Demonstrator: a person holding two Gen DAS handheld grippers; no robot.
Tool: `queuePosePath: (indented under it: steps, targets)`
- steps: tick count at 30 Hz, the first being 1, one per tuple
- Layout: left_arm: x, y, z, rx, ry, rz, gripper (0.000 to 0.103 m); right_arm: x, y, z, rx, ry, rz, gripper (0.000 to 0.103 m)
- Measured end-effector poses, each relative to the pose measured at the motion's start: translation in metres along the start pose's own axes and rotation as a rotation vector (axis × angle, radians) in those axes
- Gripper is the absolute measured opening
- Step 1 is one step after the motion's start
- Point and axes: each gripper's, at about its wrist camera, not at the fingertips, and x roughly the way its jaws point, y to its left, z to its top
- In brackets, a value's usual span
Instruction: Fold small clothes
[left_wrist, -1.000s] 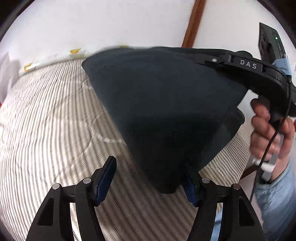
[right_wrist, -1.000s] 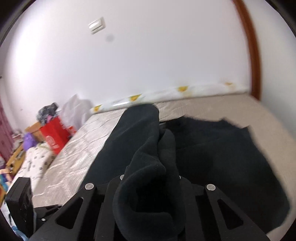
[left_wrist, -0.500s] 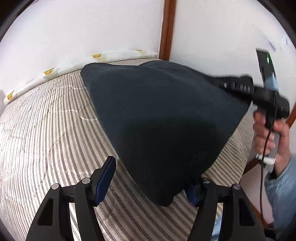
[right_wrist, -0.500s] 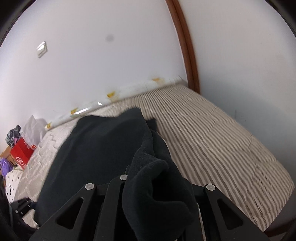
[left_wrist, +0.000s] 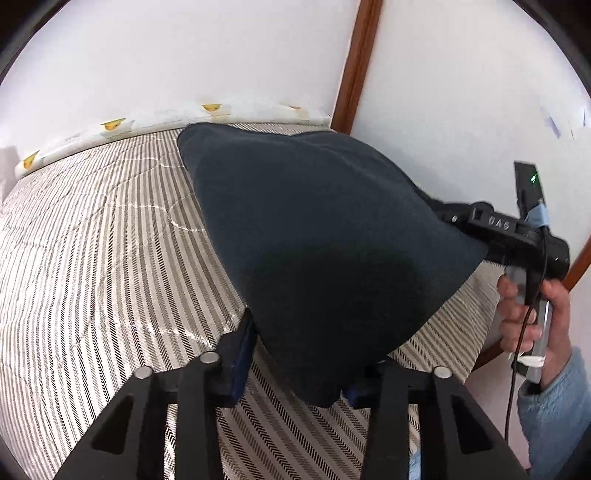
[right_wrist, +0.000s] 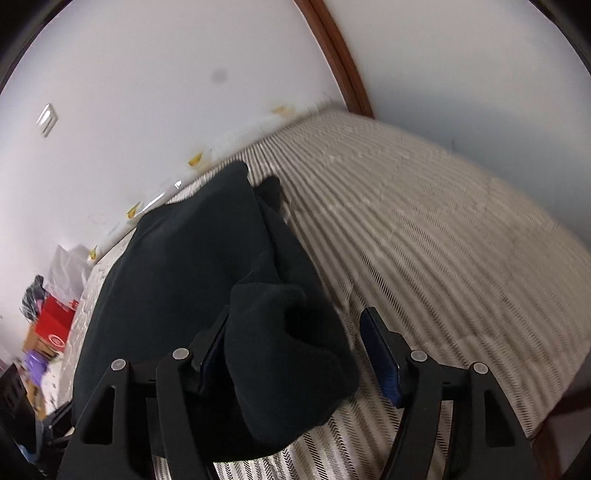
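Observation:
A dark navy garment (left_wrist: 314, 236) hangs stretched above the striped bed (left_wrist: 92, 240), spanning both grippers. My left gripper (left_wrist: 295, 354) has its jaws partly closed around the garment's near corner; the right finger is hidden behind the cloth. In the right wrist view the same garment (right_wrist: 192, 280) bunches over my right gripper (right_wrist: 299, 354), whose jaws stand wide apart, the cloth resting against the left pad (right_wrist: 214, 343) and clear of the right pad (right_wrist: 380, 358). The right gripper's body (left_wrist: 517, 240) and the hand holding it show at the right of the left wrist view.
The striped mattress (right_wrist: 443, 229) meets a white wall with a brown door frame (left_wrist: 354, 62). A red box (right_wrist: 55, 325) and bags sit beyond the bed's left end. A white bolster with yellow marks (left_wrist: 110, 129) lines the far edge.
My right gripper's jaws have opened from shut on the cloth. My left gripper's jaws have narrowed around the garment's corner. Both views have swung toward the corner with the door frame.

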Motion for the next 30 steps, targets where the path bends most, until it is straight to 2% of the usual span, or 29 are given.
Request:
queuePosePath:
  steps: [1,2,3,4,5,9,12,19,23,26,30]
  targets:
    - [-0.002,0.002,0.000,-0.008,-0.012,0.005,0.028,0.003,0.000,0.000,0.006,0.008,0.009,0.063]
    - [-0.004,0.003,0.000,-0.009,-0.025,0.013,0.027,0.008,0.000,0.002,0.015,0.017,0.030,0.047]
    - [-0.006,0.003,0.001,-0.005,-0.041,0.030,0.025,0.011,0.001,0.003,0.021,0.026,0.071,0.037]
    - [-0.007,0.003,0.002,0.002,-0.052,0.047,0.025,0.014,0.003,0.005,0.033,0.033,0.118,0.027]
    - [-0.011,0.004,0.003,0.000,-0.057,0.054,0.024,0.014,0.007,0.007,0.046,0.023,0.118,0.023]
    - [-0.015,0.031,0.014,-0.072,-0.068,0.071,0.022,0.023,0.033,0.014,0.005,0.024,0.080,0.021]
    - [-0.019,0.059,0.021,-0.112,-0.071,0.092,0.022,0.036,0.056,0.018,-0.020,0.048,0.098,0.020]
    - [-0.033,0.132,0.028,-0.206,-0.068,0.171,0.022,0.082,0.136,0.027,-0.106,0.107,0.141,0.020]
    - [-0.037,0.167,0.027,-0.246,-0.041,0.193,0.022,0.101,0.181,0.023,-0.184,0.135,0.169,0.020]
    - [-0.034,0.174,0.024,-0.262,-0.014,0.165,0.022,0.100,0.201,0.018,-0.269,0.126,0.175,0.020]
    - [-0.026,0.165,0.021,-0.233,0.009,0.194,0.024,0.088,0.194,0.012,-0.324,0.105,0.186,0.025]
